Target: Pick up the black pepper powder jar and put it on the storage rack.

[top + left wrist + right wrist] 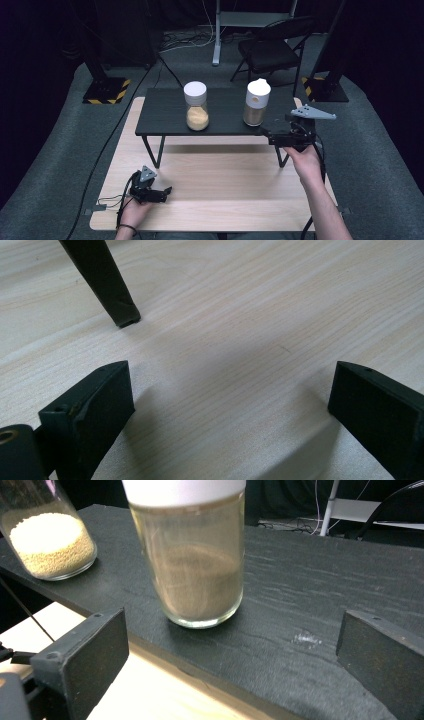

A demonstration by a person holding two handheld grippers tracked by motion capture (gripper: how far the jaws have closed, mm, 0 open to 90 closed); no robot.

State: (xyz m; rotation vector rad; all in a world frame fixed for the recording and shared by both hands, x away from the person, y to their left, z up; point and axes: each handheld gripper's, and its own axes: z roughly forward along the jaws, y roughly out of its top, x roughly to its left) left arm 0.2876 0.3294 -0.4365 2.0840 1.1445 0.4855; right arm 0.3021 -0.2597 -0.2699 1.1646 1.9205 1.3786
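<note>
Hovering at the front edge of the black shelf (220, 112), the right gripper (272, 134) pointed its widely spread jaws at the brown-filled jar (192, 570); nothing sat between them, and the jar stood upright just beyond the tips, white lid on, near the shelf's right end; the second jar (196, 106), holding pale yellow grains, stood well to its left on the same shelf; the left gripper (162, 192) rested low over the light wooden table (240, 340), jaws likewise spread and empty, near one shelf leg (107, 282).
</note>
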